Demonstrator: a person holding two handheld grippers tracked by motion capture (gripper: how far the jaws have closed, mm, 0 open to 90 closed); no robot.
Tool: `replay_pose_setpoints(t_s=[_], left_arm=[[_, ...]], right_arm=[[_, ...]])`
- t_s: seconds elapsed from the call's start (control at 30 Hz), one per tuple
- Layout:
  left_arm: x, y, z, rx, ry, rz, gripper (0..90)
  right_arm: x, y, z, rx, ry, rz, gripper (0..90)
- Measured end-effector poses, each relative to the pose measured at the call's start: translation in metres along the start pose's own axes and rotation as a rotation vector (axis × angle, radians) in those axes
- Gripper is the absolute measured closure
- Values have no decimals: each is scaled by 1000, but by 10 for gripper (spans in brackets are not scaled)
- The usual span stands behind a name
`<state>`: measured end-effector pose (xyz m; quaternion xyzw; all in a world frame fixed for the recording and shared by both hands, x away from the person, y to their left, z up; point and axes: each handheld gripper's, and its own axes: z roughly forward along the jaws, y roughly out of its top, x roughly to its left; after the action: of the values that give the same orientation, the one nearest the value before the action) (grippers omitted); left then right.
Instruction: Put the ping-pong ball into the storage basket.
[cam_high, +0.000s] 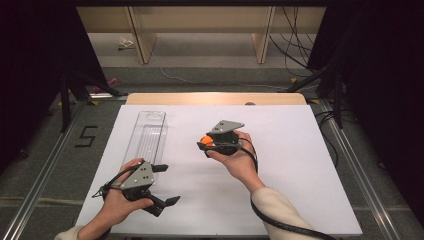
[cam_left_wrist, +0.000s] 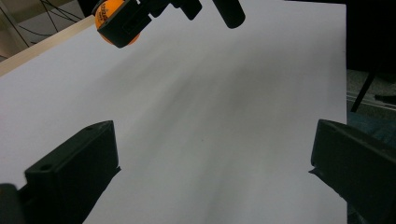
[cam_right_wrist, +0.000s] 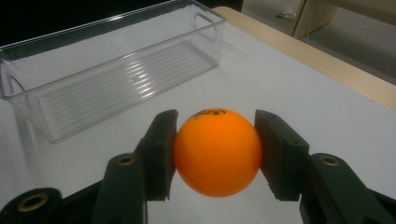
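An orange ball (cam_right_wrist: 217, 151) sits between the two black pads of my right gripper (cam_right_wrist: 215, 140), which is shut on it and holds it above the white table top. From the high view this gripper (cam_high: 207, 143) and the ball (cam_high: 205, 140) are near the table's middle, to the right of a clear plastic bin (cam_high: 147, 134). My left gripper (cam_high: 169, 184) rests at the front left, jaws spread wide with nothing between them. In the left gripper view its jaws (cam_left_wrist: 215, 168) frame bare white surface, and the ball (cam_left_wrist: 108, 18) shows at the top left in the other gripper.
The long clear bin (cam_right_wrist: 116, 70) lies empty, with a ribbed floor and cut-out handles. The white sheet (cam_high: 290, 165) covers a wooden table whose far edge (cam_high: 215, 98) shows. Cables and shelf legs (cam_high: 263, 42) stand on the floor beyond; metal rails flank both sides.
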<state>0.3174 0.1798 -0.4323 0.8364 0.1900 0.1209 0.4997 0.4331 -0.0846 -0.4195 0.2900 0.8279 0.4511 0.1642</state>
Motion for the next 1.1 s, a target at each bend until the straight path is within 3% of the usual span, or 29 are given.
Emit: replay_pose_setpoints(t_s=[1.1], left_arm=[[-1,1,1,6,-1,7,7]], right_arm=[[7,8,7,-6,13,-4,516]])
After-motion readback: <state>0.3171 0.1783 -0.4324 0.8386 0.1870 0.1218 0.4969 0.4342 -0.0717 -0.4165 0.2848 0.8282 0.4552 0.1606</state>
